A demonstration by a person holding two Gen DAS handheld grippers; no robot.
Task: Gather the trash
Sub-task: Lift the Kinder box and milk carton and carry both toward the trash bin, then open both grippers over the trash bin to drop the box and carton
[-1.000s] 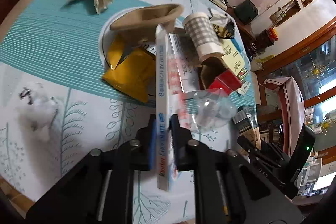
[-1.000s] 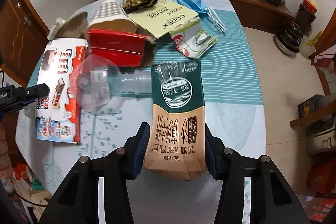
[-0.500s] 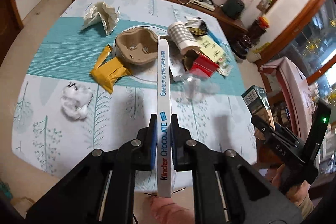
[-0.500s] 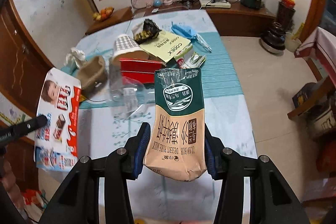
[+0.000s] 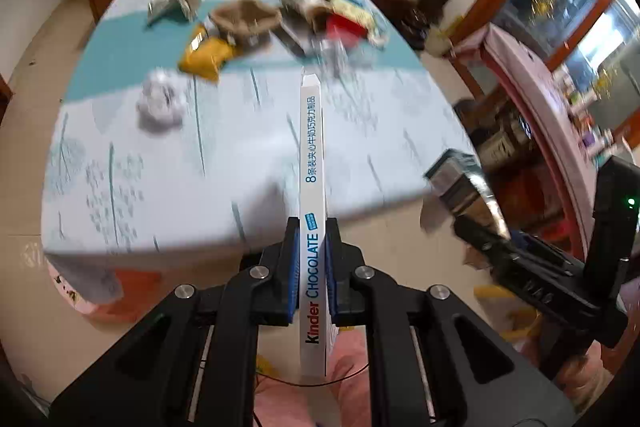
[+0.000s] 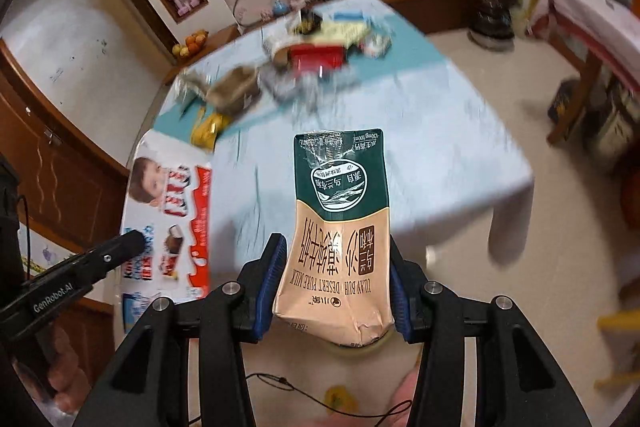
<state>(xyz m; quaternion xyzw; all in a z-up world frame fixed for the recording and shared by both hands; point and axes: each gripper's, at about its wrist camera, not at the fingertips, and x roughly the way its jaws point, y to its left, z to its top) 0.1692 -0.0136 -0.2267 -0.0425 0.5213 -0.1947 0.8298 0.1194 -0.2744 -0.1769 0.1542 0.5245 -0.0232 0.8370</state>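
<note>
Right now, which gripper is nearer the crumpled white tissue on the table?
Left. The left gripper is just off the table edge nearest the tissue; the right gripper is farther along the edge.

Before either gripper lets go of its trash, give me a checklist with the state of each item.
1. Left gripper shut on the Kinder chocolate box: ok.
2. Right gripper shut on the milk carton: ok.
3. Both pieces lifted off the table: ok.
4. Bin or bag to drop them into in view: cannot tell.
5. Table free of trash: not ok; the yellow wrapper, crumpled tissue and red box remain.
</note>
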